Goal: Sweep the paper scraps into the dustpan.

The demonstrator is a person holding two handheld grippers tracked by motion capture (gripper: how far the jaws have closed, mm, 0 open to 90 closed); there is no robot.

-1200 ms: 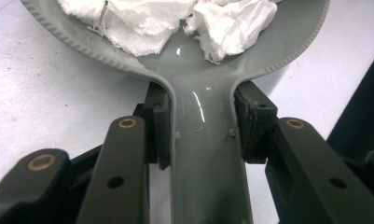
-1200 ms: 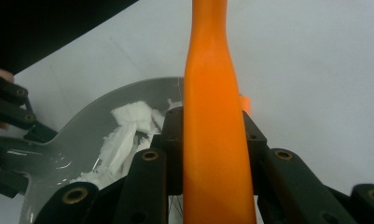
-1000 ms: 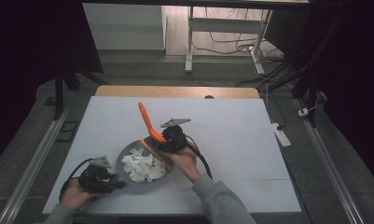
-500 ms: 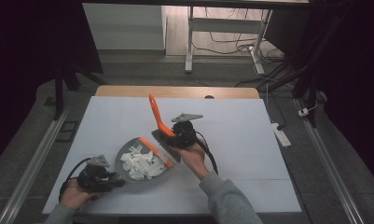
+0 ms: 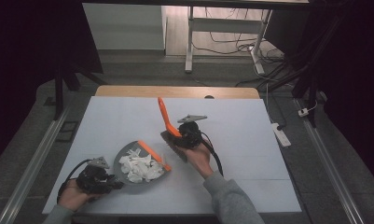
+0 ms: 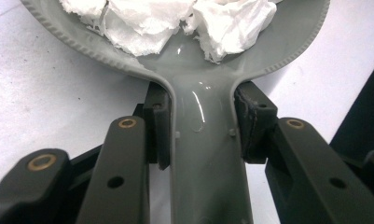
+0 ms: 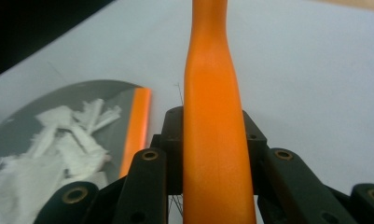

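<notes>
A grey dustpan (image 5: 124, 153) with an orange lip (image 5: 153, 154) lies at the front left of the white table, holding torn white paper scraps (image 5: 140, 167). My left gripper (image 5: 111, 183) is shut on the dustpan's handle (image 6: 203, 154), pads pressing both its sides, with the scraps (image 6: 142, 23) just ahead. My right gripper (image 5: 182, 135) is shut on a brush's orange handle (image 5: 165, 116), which slants up and back. The brush's dark head (image 5: 173, 142) sits just right of the pan's lip. In the right gripper view the handle (image 7: 212, 116) rises between the jaws, and the pan (image 7: 82, 91) lies to its left.
The white table cover (image 5: 240, 140) spreads wide to the right and back. A wooden edge (image 5: 175, 91) runs along the far side. A white power strip (image 5: 281, 134) lies off the table's right edge. Metal rails (image 5: 331, 172) flank the table on the floor.
My right gripper has carried the brush to the right, off the dustpan's lip and onto the table beside it. The left gripper and dustpan have stayed still.
</notes>
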